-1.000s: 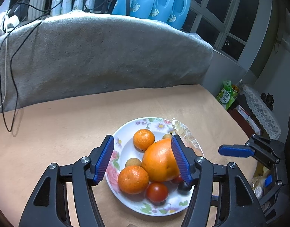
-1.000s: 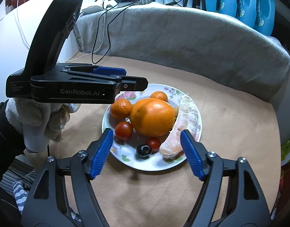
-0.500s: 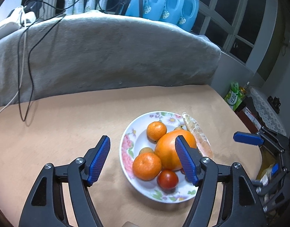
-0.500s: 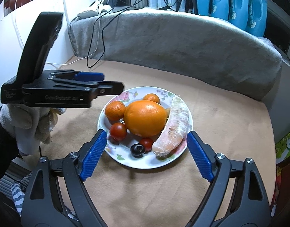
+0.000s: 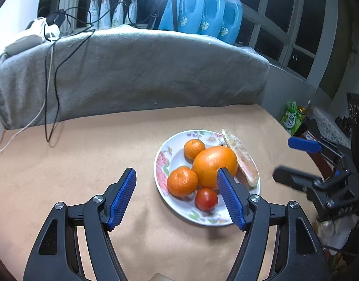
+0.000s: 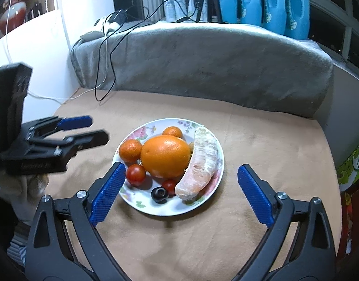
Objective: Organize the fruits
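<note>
A floral plate (image 5: 163,161) (image 6: 210,201) on the tan table holds a large orange (image 5: 214,164) (image 6: 165,157), two mandarins (image 5: 182,181) (image 6: 130,150), a peeled pomelo segment (image 5: 244,164) (image 6: 200,166), cherry tomatoes (image 5: 206,199) (image 6: 136,174) and a dark grape (image 6: 159,194). My left gripper (image 5: 177,199) is open and empty, above the table just left of the plate. My right gripper (image 6: 181,194) is open and empty, above the plate's near edge. Each gripper shows in the other's view.
A grey blanket-covered backrest (image 5: 132,75) (image 6: 203,65) borders the far side of the table, with cables (image 5: 50,93) hanging over it. Blue detergent bottles (image 5: 210,11) stand behind. A green carton (image 5: 292,119) sits off the table's right edge.
Both grippers have pulled back and up from the plate. The left one has shifted left, so the large orange is no longer between its fingers. The fruit has not moved.
</note>
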